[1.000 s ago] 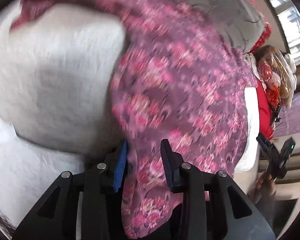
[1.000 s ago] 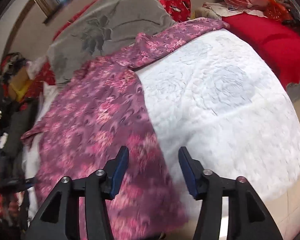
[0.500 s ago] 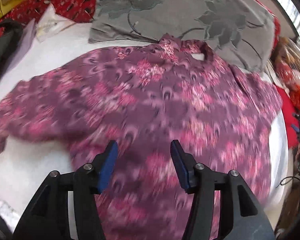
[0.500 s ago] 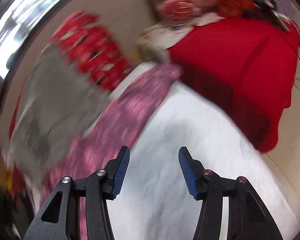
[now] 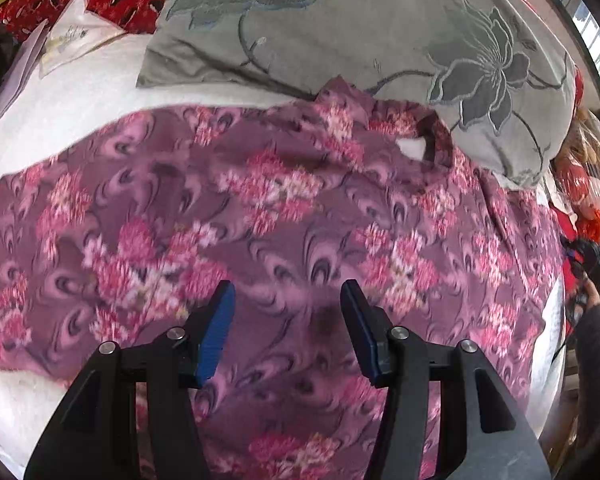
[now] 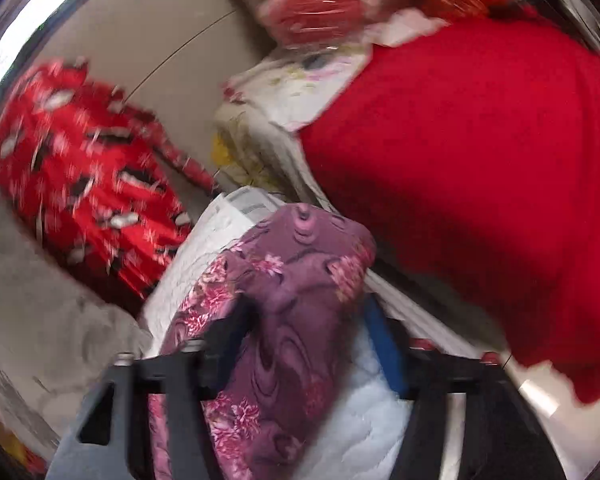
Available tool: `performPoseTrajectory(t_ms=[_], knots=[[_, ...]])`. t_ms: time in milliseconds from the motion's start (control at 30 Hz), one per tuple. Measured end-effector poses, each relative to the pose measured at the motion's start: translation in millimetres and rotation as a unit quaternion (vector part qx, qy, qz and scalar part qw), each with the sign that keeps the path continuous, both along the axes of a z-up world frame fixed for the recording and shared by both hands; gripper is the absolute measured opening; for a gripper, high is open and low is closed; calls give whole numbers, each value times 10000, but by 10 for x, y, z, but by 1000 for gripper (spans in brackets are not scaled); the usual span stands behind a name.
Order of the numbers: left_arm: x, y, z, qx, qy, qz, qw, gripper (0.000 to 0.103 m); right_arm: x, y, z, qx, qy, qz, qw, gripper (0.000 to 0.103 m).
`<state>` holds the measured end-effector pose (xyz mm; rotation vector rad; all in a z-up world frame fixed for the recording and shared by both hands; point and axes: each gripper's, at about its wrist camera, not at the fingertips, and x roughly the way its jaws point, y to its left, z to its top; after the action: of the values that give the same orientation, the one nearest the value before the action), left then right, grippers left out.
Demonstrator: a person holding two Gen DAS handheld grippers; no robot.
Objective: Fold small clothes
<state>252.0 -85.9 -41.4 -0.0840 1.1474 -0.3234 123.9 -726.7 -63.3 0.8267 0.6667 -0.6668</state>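
A purple shirt with pink flowers (image 5: 300, 208) lies spread flat on the white quilted bed (image 5: 60, 112), collar toward the grey pillow. My left gripper (image 5: 287, 320) hovers over the shirt's middle, open, with nothing between its blue pads. In the blurred right wrist view, the end of one purple sleeve (image 6: 292, 280) lies on the quilt (image 6: 364, 420) between the fingers of my right gripper (image 6: 304, 332). Its jaws are closing around the sleeve; a strip of quilt still shows between the cloth and the right pad (image 6: 384, 344).
A grey pillow with embroidered flowers (image 5: 340, 32) lies behind the collar. A red patterned cushion (image 6: 80, 168) and a red blanket (image 6: 480, 184) flank the sleeve end. Papers (image 5: 68, 36) sit at the bed's far left. A person's dark sleeve (image 5: 592, 352) is at the right edge.
The left gripper opened wider and swung from the shirt's edge to over its middle. The right gripper swept along the sleeve to its end, and the cloth now sits between its fingers.
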Motion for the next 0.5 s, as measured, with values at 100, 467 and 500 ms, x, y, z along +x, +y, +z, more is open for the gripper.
performPoseTrajectory(t_ms=[100, 467, 500], knots=[[78, -26, 98, -36, -140, 60, 9999, 53, -157, 0, 219, -288, -240, 36, 9993, 9], [127, 130, -88, -212, 266, 287, 9990, 54, -580, 240, 544, -428, -851, -165, 9953, 9], [115, 160, -81, -282, 305, 292, 9987, 54, -524, 364, 582, -385, -965, 28, 9946, 9]])
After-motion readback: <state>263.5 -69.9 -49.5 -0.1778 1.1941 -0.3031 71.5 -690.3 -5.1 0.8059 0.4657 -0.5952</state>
